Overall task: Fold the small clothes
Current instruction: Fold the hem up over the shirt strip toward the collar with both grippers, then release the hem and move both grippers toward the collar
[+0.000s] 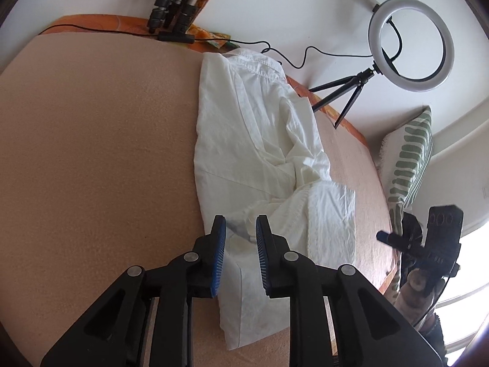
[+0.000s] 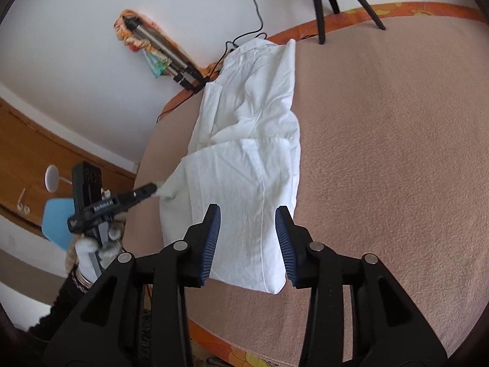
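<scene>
A white shirt [image 1: 256,140] lies partly folded on a beige blanket [image 1: 97,159], collar toward the far edge. It also shows in the right wrist view [image 2: 247,165]. My left gripper [image 1: 240,229] has its blue pads a little apart over the shirt's near fold. In the right wrist view the left gripper [image 2: 152,188] pinches the shirt's left edge and pulls it out into a point. My right gripper [image 2: 247,217] is open and empty above the shirt's near hem. It also shows at the right in the left wrist view [image 1: 382,236].
A ring light on a small tripod [image 1: 409,39] stands on the far edge of the blanket. Folded silver tripod legs [image 1: 174,3] and a black cable [image 1: 275,52] lie at the far edge. A green striped pillow [image 1: 409,165] is to the right. A wooden cabinet [image 2: 36,150] stands beyond the bed.
</scene>
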Available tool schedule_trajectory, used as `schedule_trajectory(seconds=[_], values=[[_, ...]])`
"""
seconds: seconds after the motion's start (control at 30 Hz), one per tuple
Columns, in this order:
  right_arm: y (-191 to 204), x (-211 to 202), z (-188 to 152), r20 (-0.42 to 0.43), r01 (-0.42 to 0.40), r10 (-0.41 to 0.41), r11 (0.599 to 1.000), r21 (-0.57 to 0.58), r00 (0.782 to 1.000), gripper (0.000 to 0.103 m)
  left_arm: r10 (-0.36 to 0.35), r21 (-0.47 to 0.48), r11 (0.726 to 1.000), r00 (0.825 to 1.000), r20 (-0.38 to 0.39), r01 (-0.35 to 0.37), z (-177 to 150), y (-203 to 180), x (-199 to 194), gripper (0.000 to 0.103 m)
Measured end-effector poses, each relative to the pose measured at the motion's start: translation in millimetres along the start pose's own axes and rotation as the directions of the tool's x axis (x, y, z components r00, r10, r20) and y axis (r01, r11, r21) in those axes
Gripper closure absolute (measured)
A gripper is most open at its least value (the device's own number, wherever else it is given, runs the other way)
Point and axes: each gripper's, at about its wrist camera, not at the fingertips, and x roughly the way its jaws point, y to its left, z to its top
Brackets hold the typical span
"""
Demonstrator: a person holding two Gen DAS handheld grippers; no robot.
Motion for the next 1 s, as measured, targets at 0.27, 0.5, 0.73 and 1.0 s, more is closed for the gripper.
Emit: schedule_trajectory(seconds=[0.27, 0.5, 0.73, 1.0], values=[[36.9, 62.4, 0.3, -0.1, 0.118, -0.142, 0.968, -0.221, 0.985, 0.063, -0.011, 0.201, 0.98, 1.0, 0.007, 0.009, -14.3, -37.0, -11.0, 0.084], [8.1, 84.5, 33.6, -0.076, 0.272, -0.29, 0.944, -0.189, 0.954, 0.063, 0.166, 0.31, 0.939, 0.986, -0.027, -0.15, -6.9, -37.6, 54.9, 0.084], [-16.8, 57.3, 103.3, 0.01, 0.236, -0.237, 0.964, -0.125, 0.972, 0.058, 0.192, 0.217, 0.957, 0.981, 0.034, -0.194, 63.2, -0.8, 49.1, 0.082], [-39.6, 107.4, 190.8, -0.002, 0.159, -0.16, 0.981, -0.11, 0.987, 0.049, 0.142, 0.088, 0.985, 0.988, 0.063, -0.147, 150.8, 30.4, 93.9, 0.055]])
